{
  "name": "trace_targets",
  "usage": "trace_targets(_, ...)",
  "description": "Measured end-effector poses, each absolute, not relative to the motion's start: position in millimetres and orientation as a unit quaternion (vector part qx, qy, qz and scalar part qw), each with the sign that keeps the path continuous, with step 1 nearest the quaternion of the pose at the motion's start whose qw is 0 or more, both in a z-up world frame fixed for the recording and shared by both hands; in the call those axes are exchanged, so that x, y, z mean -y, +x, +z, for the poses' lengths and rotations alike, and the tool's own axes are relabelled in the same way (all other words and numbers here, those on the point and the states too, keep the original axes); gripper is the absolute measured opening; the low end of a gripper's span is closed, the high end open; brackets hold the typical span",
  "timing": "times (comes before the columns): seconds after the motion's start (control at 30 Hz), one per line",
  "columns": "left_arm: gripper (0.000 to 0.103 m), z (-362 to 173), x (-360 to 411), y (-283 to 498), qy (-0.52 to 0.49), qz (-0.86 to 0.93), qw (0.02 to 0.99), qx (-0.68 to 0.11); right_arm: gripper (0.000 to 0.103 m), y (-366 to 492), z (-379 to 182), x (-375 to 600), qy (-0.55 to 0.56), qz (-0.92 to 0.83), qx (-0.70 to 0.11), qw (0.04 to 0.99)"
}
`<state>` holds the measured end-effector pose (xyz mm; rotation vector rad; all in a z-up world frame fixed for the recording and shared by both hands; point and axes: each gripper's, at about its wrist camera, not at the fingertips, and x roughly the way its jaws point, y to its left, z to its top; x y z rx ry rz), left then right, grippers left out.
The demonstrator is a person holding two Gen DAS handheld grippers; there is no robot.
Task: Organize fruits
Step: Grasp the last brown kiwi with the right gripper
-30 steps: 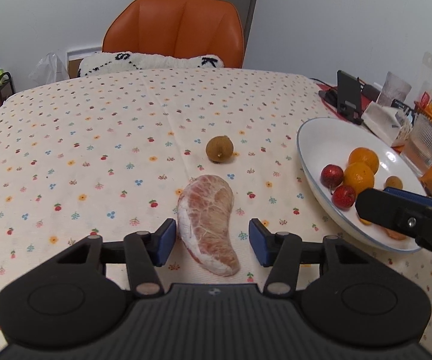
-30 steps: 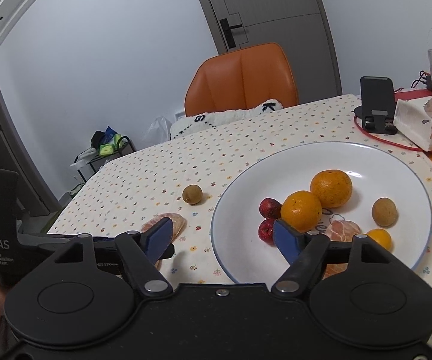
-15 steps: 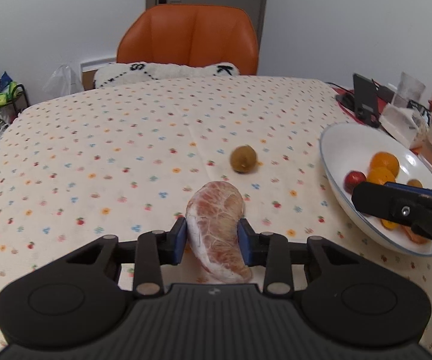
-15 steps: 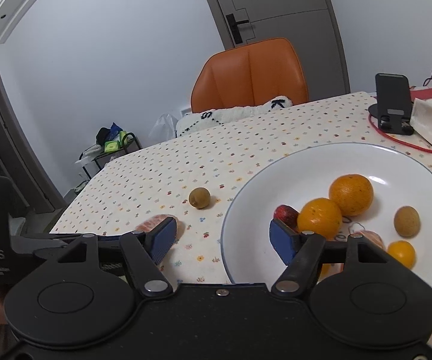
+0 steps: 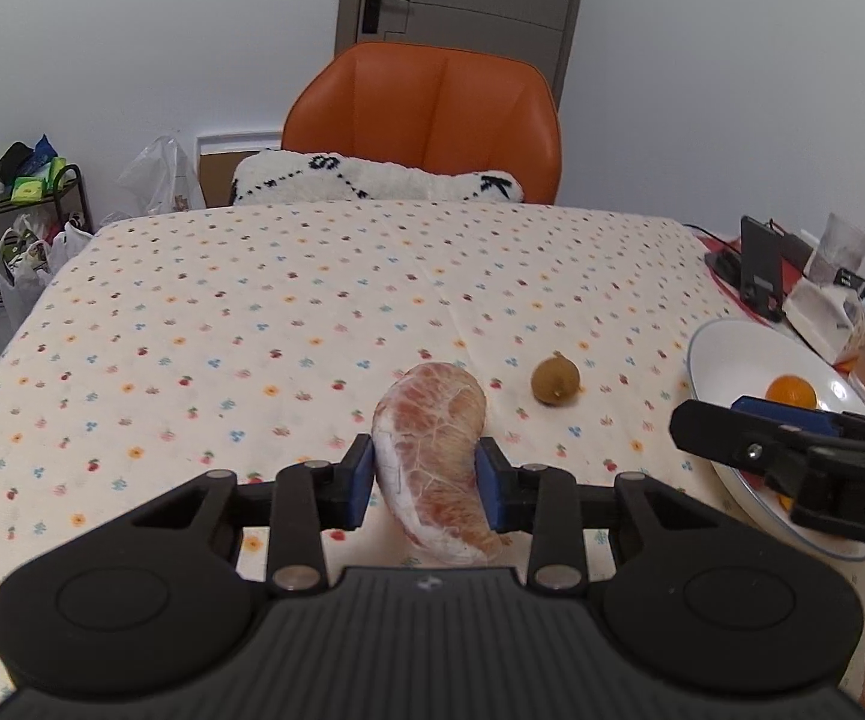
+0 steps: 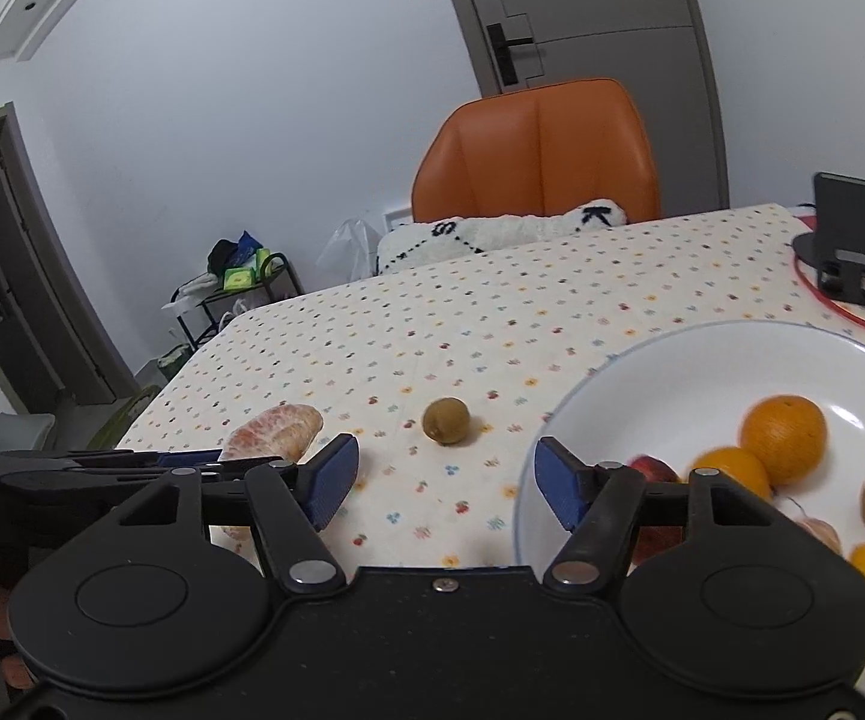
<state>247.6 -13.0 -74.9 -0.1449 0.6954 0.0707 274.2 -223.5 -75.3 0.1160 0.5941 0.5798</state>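
Observation:
A peeled pomelo segment, pink with white pith, is clamped between the blue pads of my left gripper, lifted off the dotted tablecloth; it also shows in the right wrist view as the same segment. A small brown kiwi lies on the cloth between the segment and the white plate. The plate holds oranges, red fruits, another kiwi and a pomelo piece. My right gripper is open and empty, over the plate's left rim.
An orange chair with a white cushion stands at the far table edge. A phone stand, tissue box and glasses crowd the right side beyond the plate. A rack with bags stands left of the table.
My left gripper closed on the pomelo segment and raised it. The right gripper shifted left, so the kiwi now sits between its open fingers in view.

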Motion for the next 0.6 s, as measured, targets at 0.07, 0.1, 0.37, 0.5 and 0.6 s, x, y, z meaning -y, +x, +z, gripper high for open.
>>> trace_targets(0.07, 0.034, -73.7, 8.7, 247.9, -0.073, 0.036, 0.937, -0.338, 0.062, 278.3, -74.8, 216.7, 0.05, 0.286, -0.287, 0.913)
trace_targets(0.1, 0.034, -73.3, 6.6, 247.9, -0.074, 0.037, 0.938, -0.338, 0.061, 280.7, -75.1, 213.2, 0.047, 0.287, -0.288, 0.912)
trace_targets(0.37, 0.034, -72.9, -11.9, 251.4, -0.085, 0.05, 0.938, -0.333, 0.058, 298.8, -77.7, 190.2, 0.021, 0.293, -0.294, 0.91)
trace_targets(0.5, 0.034, -73.5, -19.3, 253.3, -0.091, 0.057, 0.937, -0.332, 0.058, 309.2, -81.5, 180.4, 0.007, 0.288, -0.299, 0.909)
trace_targets(0.6, 0.034, -74.2, -23.5, 255.1, -0.092, 0.06, 0.937, -0.332, 0.057, 316.5, -84.5, 171.3, -0.008, 0.286, -0.304, 0.909)
